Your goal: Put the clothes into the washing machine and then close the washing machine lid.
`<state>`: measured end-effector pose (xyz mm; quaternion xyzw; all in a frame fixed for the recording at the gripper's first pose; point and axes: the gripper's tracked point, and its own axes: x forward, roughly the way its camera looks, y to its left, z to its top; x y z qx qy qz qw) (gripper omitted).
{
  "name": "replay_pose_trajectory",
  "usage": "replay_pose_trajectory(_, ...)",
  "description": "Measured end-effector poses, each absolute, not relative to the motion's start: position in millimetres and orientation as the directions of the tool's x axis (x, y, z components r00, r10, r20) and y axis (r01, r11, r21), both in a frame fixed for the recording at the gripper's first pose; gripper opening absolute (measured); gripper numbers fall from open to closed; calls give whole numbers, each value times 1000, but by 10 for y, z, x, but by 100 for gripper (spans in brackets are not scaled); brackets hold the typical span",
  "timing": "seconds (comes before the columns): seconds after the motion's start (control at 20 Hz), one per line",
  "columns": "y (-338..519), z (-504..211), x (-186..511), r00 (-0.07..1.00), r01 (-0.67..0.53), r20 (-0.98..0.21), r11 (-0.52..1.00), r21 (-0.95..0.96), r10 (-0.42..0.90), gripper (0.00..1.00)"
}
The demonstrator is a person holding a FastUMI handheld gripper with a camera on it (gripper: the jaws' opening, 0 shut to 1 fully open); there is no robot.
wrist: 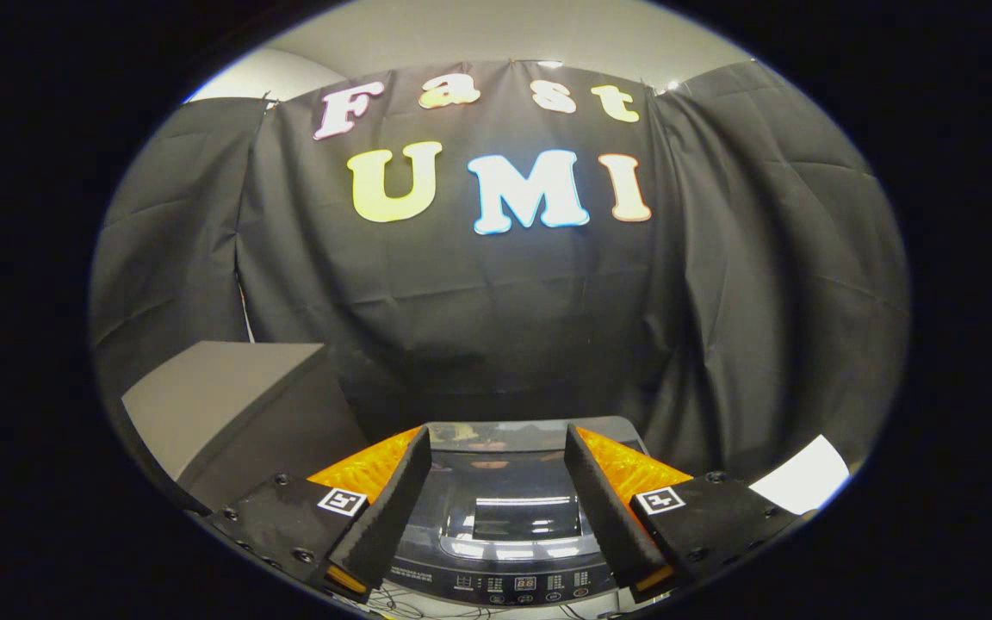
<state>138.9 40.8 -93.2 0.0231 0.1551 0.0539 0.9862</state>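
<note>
The washing machine [505, 551] stands below me, seen from above between my fingers. Its dark glossy lid [520, 517] lies flat and shut over the tub, with light reflecting off it. The control panel [523, 588] runs along the machine's near edge. My gripper [496, 443] hangs open above the machine, one finger to each side of the lid, and nothing is between them. No clothes are in sight.
A grey box-like surface [220, 400] sits to the left of the machine. A white sheet [806, 474] lies to the right, beyond the right finger. The black cloth wall [496, 327] hangs close behind the machine. Cables [427, 610] trail below the control panel.
</note>
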Motion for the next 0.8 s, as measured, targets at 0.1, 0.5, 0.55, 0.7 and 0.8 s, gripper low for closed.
replay_pose_trajectory(0.1, 425, -764, 1259, 957, -102, -267, 993, 52, 112, 97)
replay_pose_trajectory(0.5, 434, -251, 727, 990, -92, -108, 996, 21, 94, 97)
replay_pose_trajectory(0.55, 429, -217, 661, 992, -88, -91, 996, 19, 90, 97)
replay_pose_trajectory(0.7, 444, -150, 498, 995, -79, -52, 997, 7, 80, 97)
replay_pose_trajectory(0.8, 480, -119, 393, 996, -83, -35, 997, -1, 83, 97)
